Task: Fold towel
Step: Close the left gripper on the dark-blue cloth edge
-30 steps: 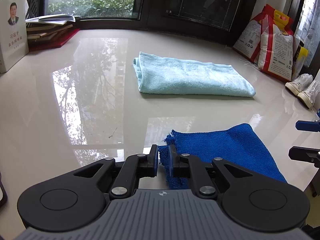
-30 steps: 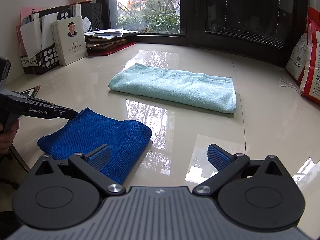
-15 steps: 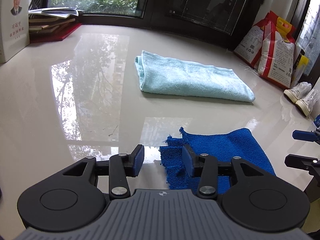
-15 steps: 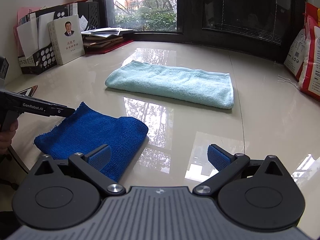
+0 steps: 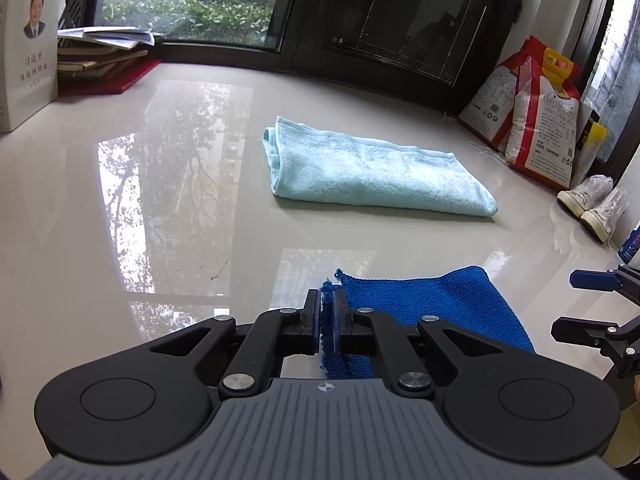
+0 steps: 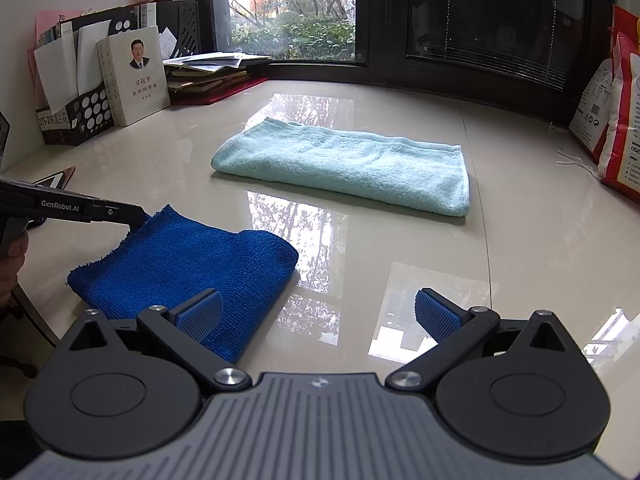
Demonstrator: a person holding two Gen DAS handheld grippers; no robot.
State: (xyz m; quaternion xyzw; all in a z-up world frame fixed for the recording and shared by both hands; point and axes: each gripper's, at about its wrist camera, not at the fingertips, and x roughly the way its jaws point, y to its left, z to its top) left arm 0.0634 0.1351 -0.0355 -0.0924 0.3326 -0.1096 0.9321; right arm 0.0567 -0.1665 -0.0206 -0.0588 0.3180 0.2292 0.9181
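Observation:
A blue towel lies folded on the glossy table near its front edge, also seen in the right wrist view as the blue towel. My left gripper has its jaws closing on the towel's frayed far left corner, and the pads pinch the cloth. From the right side the left gripper reaches that same corner, lifting it slightly. My right gripper is open wide just off the towel's folded right edge, with nothing between its fingers. It shows at the right border as the right gripper.
A folded light blue towel lies further back at mid table. Books and a white book stand at the back left beside a black file holder. Rice bags and white shoes are at the right.
My left gripper opened off the blue towel's corner half a second ago and has shut on that corner again. The right gripper has stayed open in place.

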